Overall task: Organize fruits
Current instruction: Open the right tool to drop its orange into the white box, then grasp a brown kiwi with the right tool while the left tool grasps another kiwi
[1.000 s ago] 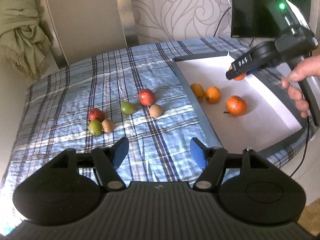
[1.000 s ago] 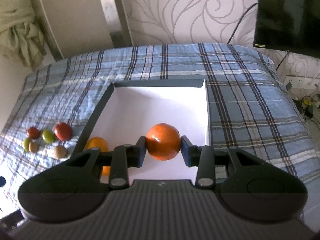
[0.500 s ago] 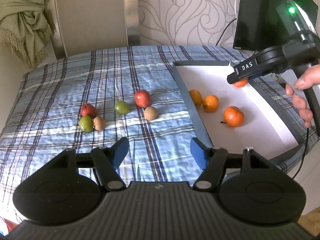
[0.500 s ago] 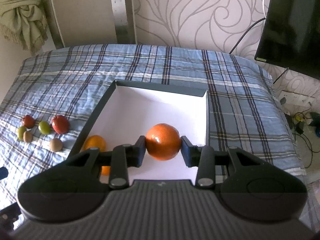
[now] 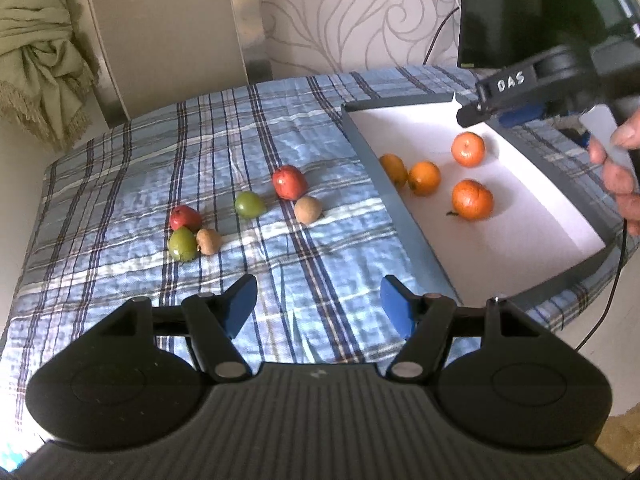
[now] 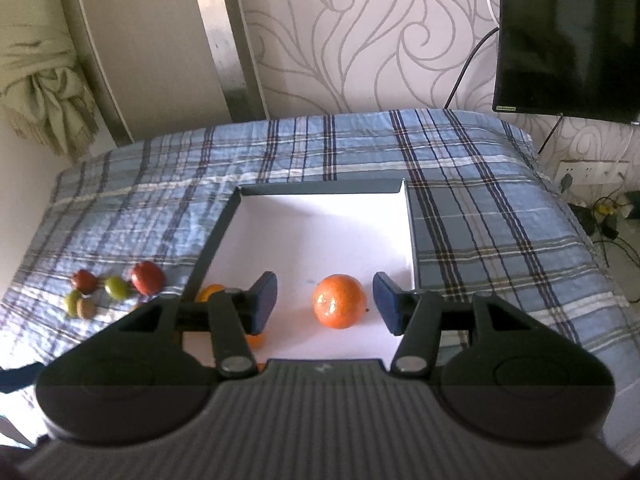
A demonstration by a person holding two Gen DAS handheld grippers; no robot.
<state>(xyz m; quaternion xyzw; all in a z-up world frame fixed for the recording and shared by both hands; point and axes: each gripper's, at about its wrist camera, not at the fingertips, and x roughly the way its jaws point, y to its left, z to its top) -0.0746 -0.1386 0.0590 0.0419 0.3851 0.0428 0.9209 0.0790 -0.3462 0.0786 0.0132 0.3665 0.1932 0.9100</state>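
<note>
My right gripper hangs over the white tray with its jaws opening. An orange lies on the tray floor between the blue pads, touching neither. The left wrist view shows this orange under the right gripper, with three more oranges in the tray. Two red fruits, two green ones and two brown ones lie on the plaid cloth. My left gripper is open above the cloth, holding nothing.
A person's hand holds the right gripper's handle. A dark screen hangs at the back right, with a wall socket and cables below it. A green cloth hangs at the far left. The plaid cloth drops off past the tray's right side.
The right gripper's jaws have spread and let go of the orange, which now rests on the tray floor. The right gripper has pulled back and up slightly. The left gripper's jaws are unchanged.
</note>
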